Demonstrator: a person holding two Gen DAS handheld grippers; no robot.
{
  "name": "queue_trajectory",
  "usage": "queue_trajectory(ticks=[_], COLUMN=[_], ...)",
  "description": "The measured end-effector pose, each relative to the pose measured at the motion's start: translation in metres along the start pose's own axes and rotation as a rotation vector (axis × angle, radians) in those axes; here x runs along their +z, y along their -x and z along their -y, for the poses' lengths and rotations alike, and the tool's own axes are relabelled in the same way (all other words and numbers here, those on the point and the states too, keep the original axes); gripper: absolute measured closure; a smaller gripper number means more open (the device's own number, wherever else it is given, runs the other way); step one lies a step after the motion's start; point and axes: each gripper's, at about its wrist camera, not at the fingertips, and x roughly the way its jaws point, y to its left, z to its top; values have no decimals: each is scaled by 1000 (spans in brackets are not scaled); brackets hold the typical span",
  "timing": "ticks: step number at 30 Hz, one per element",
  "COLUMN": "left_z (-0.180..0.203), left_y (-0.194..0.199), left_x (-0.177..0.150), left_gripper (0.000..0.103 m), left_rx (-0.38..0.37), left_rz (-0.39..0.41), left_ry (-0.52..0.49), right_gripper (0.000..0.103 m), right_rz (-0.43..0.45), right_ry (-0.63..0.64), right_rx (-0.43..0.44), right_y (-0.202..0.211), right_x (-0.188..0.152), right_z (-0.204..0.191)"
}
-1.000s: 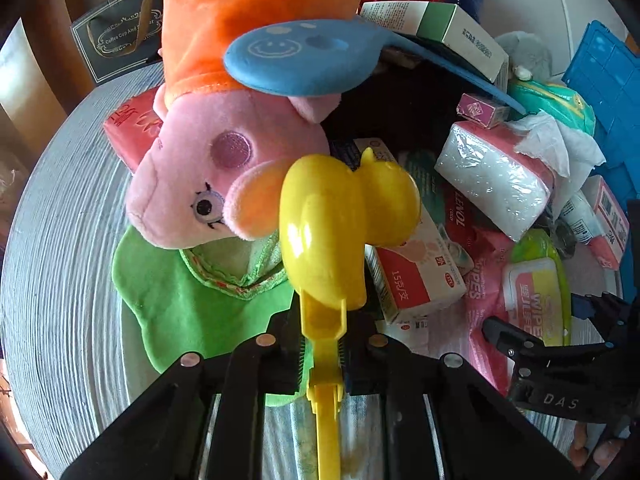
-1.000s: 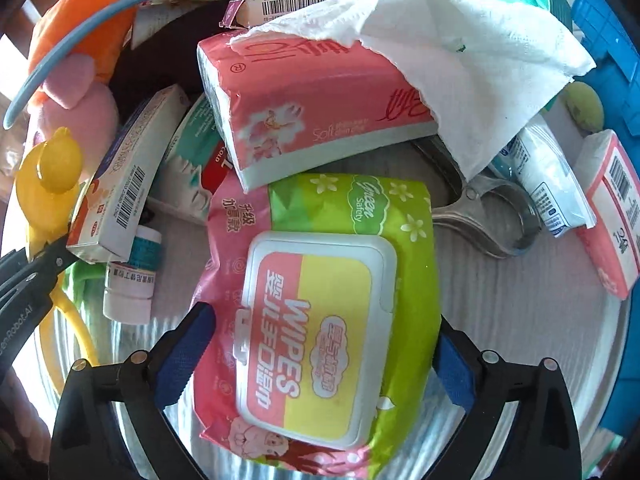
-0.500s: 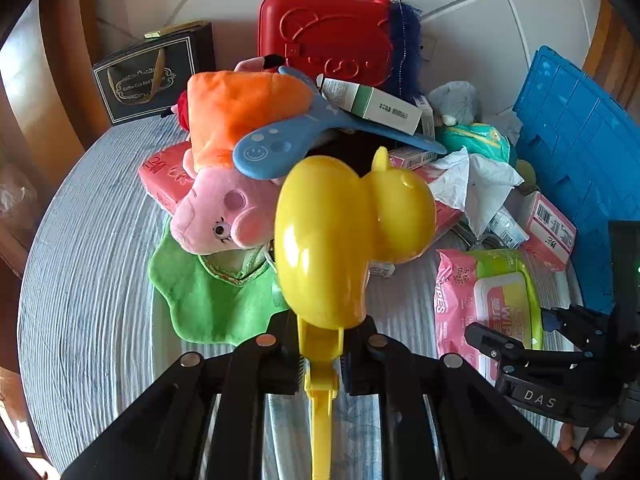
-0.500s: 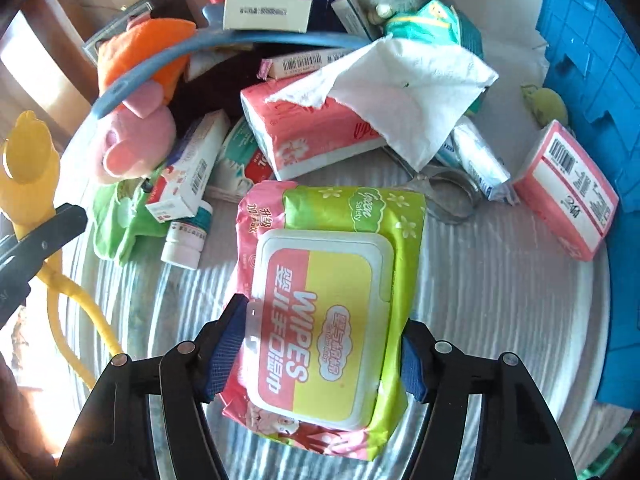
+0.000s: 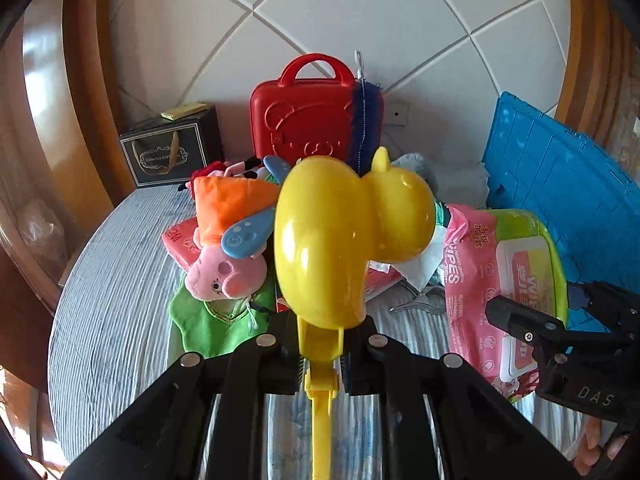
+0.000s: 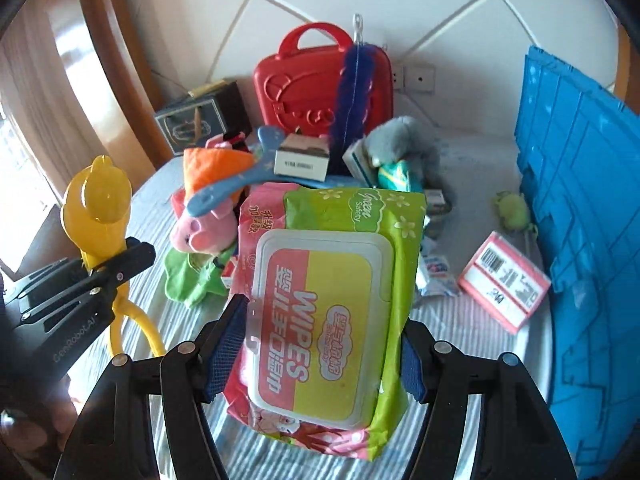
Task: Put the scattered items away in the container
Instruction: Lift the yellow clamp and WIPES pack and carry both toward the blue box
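Two loads | left claw [image 5: 320,360] pinches duck toy [image 5: 344,240] | right claw [image 6: 316,344] grips wipes pack [image 6: 332,300] | I carry level to blue crate [image 6: 580,200], release inside.

My 2 feeds are bright with warm daylight entering from the left; in the right wrist view the window edge [image 6: 16,168] blows out to white. I see glare streaks on the curved wooden frame [image 5: 44,92] and a sharp highlight on the yellow duck toy [image 5: 340,236]. The fisheye bends the wall tiles [image 5: 360,12] and darkens every corner. The centre looks crisp, but detail softens towards the rim. Soft shadows fall on the striped cloth [image 6: 460,320].
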Motion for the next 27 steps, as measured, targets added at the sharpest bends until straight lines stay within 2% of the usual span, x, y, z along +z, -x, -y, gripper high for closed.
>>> queue_trajectory(ticks=[4, 9, 15, 16, 21, 27], left_z=[14, 35, 78, 88, 156, 267], left_y=[21, 44, 67, 70, 83, 98], left_x=[9, 27, 55, 61, 98, 160], left_gripper=[90, 90, 90, 90, 90, 90], left_rx=[-19, -69, -130, -54, -67, -105], left_rz=[49, 120, 169, 191, 256, 373], left_ry=[-28, -70, -121, -57, -105, -133], right_gripper=[36, 36, 37, 37, 37, 37], right_rz=[80, 166, 247, 260, 328, 392], right_ry=[-5, -47, -100, -108, -119, -123], right_rx=[-12, -68, -100, -104, -168, -239], right_y=[40, 87, 138, 147, 196, 251], right_x=[8, 18, 32, 35, 46, 54], right_z=[7, 18, 50, 58, 114, 218])
